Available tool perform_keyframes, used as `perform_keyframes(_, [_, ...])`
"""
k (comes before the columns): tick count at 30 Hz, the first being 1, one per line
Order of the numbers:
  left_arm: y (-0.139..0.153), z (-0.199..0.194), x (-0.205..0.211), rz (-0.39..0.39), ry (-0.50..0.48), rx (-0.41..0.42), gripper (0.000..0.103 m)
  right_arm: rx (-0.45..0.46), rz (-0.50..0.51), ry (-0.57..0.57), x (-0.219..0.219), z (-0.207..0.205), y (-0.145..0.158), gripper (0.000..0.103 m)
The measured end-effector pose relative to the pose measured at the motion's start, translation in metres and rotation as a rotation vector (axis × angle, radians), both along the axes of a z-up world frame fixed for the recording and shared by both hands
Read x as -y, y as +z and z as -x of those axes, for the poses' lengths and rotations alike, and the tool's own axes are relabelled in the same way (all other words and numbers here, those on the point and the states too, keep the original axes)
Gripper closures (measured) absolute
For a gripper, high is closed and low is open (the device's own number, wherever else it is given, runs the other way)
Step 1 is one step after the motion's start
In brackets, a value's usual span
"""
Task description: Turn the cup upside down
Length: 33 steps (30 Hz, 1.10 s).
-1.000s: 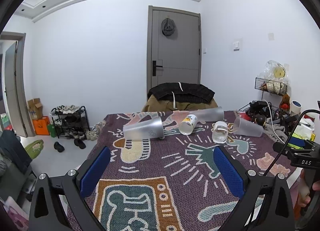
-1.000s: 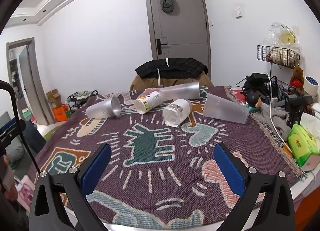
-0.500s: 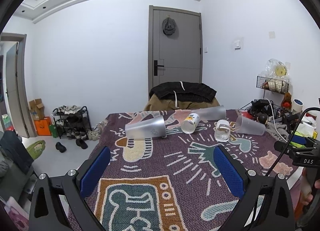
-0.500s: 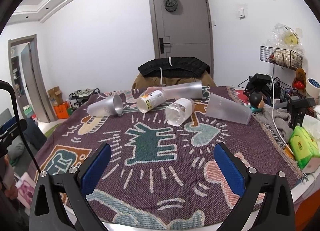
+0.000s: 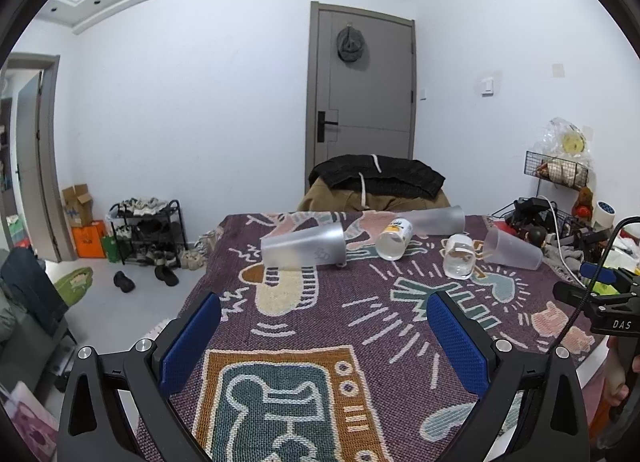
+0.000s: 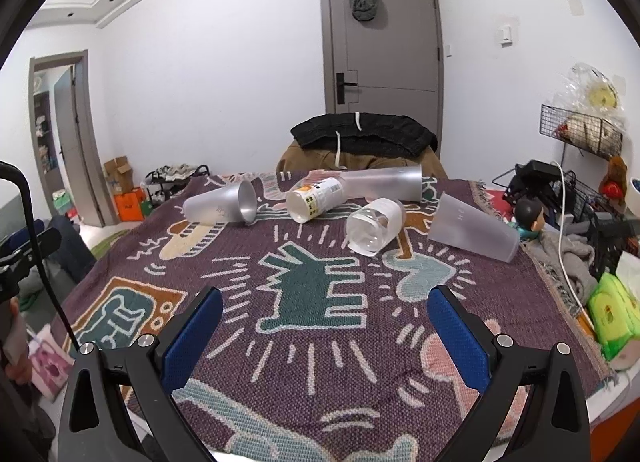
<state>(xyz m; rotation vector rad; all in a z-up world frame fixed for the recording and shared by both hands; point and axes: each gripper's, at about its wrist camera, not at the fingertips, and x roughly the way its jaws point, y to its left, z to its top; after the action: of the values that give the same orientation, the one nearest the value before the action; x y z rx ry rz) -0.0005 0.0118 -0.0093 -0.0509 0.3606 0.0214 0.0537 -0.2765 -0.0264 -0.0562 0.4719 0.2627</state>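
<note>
Five cups are lying on their sides along the far part of the surface point(image 6: 248, 346), which is wearing a patterned blanket; none is standing, so each is needing a grasp on its wall and a turn to end mouth-down. The left tool point(image 5: 323, 336) is hovering low over the near edge with its blue pads spread wide and holding nothing. The frosted cup point(image 5: 303, 248) is lying ahead of it, slightly left, well apart (probably its nearest candidate). The right tool point(image 6: 325, 336) is likewise gaping wide and empty, with the clear cup point(image 6: 374, 225) lying ahead, mouth facing it, and the printed cup point(image 6: 314, 198) beyond to the left.
</note>
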Motion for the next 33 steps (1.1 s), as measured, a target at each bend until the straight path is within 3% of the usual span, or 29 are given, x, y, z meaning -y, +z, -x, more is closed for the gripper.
perform_keyframes(5, [-0.005,-0.012,-0.009,0.011,0.020,-0.005,0.000,-0.009,0.012,0.012,-0.009,-0.014,0.007,0.000])
perform_keyframes(12, [-0.006,-0.033,-0.026,0.028,0.047,0.004,0.000,-0.055,-0.110,0.007,-0.012,-0.053,0.025,0.000])
perform_keyframes(18, [-0.010,-0.048,-0.045,0.058,0.075,-0.001,0.000,-0.109,-0.144,0.005,-0.025,-0.092,0.032,0.000])
perform_keyframes(33, [-0.044,-0.067,-0.099,0.096,0.175,-0.066,0.000,-0.294,-0.200,-0.030,-0.058,-0.206,0.006,0.001])
